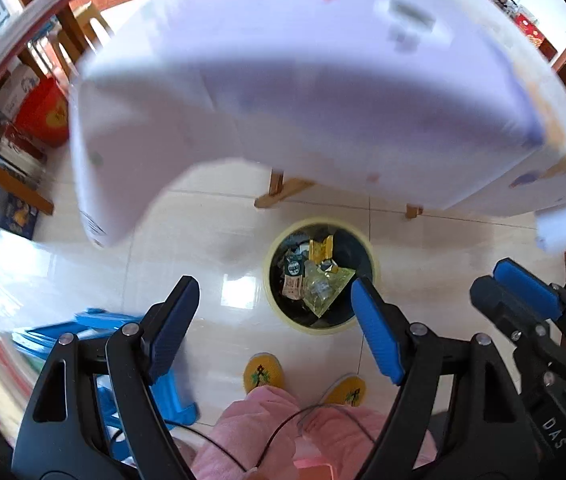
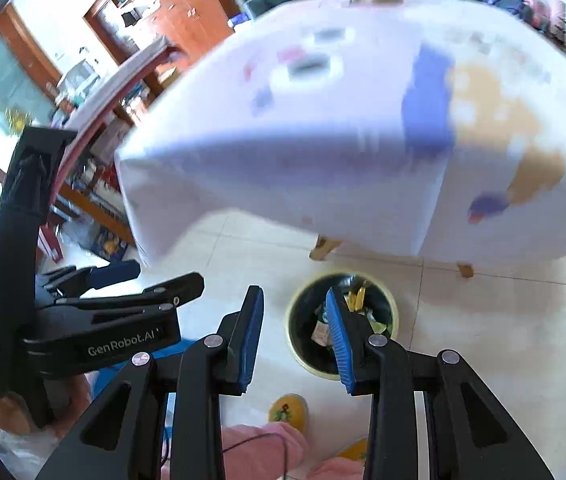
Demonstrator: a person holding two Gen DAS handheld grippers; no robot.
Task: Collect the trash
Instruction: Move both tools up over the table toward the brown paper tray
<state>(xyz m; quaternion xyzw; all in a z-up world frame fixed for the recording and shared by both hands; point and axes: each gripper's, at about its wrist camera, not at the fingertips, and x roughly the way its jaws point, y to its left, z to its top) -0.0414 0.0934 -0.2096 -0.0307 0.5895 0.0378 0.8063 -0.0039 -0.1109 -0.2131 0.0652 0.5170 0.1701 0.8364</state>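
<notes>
Both wrist views face down, sharing bin (image 1: pixel 321 276).

Glossy pale tiled floor (image 1: pixel 187 240), bearing a round yellow-rimmed bin (image 1: pixel 321 276) of wrappers, wooden table legs (image 1: pixel 279 190), a blue stool (image 1: pixel 103 322), yellow slippers (image 1: pixel 263 372)

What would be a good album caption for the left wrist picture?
Open, empty left gripper above a round yellow-rimmed trash bin of wrappers on pale floor tiles.

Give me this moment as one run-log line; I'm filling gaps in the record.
left gripper: open, empty | right gripper: open, empty | bin: on floor, holds wrappers | table: blurred
</notes>
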